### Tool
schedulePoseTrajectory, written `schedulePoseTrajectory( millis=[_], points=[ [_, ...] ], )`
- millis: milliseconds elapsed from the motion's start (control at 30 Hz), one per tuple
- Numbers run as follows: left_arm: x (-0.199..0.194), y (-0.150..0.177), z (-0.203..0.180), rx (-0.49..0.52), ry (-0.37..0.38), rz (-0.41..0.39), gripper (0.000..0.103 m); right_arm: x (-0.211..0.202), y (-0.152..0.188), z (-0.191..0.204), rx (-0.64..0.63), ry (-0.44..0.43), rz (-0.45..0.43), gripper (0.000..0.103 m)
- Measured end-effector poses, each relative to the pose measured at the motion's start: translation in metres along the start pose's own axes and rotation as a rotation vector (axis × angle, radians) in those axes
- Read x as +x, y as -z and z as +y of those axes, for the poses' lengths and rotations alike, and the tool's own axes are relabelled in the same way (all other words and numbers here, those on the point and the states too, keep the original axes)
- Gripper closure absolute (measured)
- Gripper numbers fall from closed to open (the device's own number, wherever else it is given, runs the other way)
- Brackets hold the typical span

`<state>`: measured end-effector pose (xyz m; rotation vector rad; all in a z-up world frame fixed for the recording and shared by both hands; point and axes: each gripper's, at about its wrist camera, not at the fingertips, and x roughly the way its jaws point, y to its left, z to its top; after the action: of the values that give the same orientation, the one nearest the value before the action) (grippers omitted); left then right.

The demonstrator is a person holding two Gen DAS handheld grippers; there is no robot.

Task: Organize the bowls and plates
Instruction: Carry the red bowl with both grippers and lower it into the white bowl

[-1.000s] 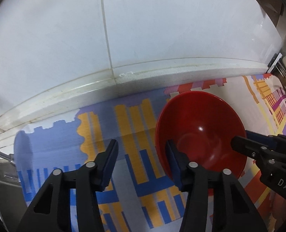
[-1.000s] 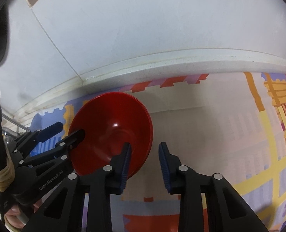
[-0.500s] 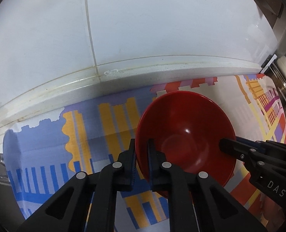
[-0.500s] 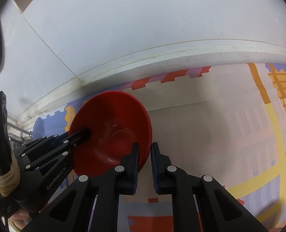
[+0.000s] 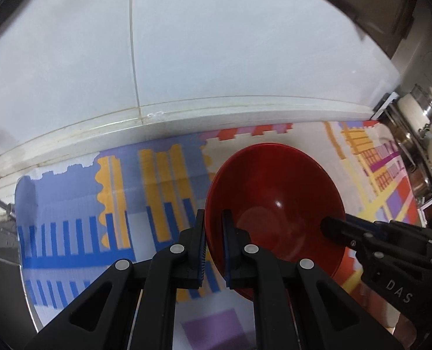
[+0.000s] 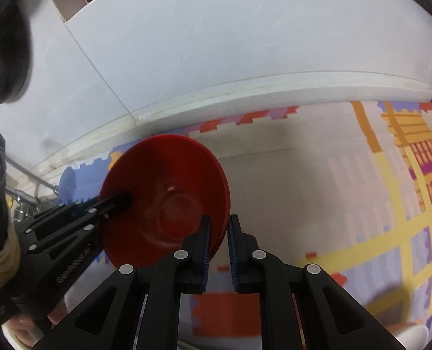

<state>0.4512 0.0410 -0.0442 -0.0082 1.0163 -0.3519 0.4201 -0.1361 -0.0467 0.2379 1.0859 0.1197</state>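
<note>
Currently, both grippers clamp the same red bowl (image 5: 274,213) from opposite sides of its rim. The left gripper (image 5: 213,245) has its jaws drawn nearly together, with only the thin wall of the bowl's left rim between the blue ribbed pads (image 5: 202,255); one finger lies outside the bowl, the other inside it. The right gripper (image 6: 217,243) is in the same condition on the right rim: jaws almost closed, the rim edge pinched between its pads (image 6: 205,250), one finger reaching into the bowl's interior and the other outside. In the left wrist view the right gripper (image 5: 331,230) enters from the right, its tip lying over the inner wall of the bowl. In the right wrist view the left gripper (image 6: 119,201) enters from the left in the same manner. A second red rim shows just behind the far edge of the bowl, so it may be a stacked pair; this cannot be confirmed. The bowl sits above a patterned mat (image 5: 146,186) with blue, orange, yellow and purple blocks, near the far edge where the mat meets a white tiled wall (image 5: 216,43). Whether the bowl's base touches the mat cannot be told. Metal pots (image 5: 417,134) stand at the far right.
</note>
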Motion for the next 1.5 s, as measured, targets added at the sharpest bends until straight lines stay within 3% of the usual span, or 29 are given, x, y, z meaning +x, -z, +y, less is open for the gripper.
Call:
schedulePoseTrajectory(
  millis=[767,1133,1500],
  points=[
    [-0.087,0.061,-0.121,0.114,0.067,-0.067,0.091,-0.138,0.090,-0.060,0.014,0.061,-0.134,0.090],
    [-0.093,0.088,-0.173,0.148,0.127,-0.043,0.091,-0.177,0.130,-0.099,0.046,0.116,-0.181,0.090],
    [-0.074,0.112,-0.221,0.182,0.173,0.034,0.091,-0.187,0.160,-0.144,0.091,0.154,-0.154,0.090]
  ],
)
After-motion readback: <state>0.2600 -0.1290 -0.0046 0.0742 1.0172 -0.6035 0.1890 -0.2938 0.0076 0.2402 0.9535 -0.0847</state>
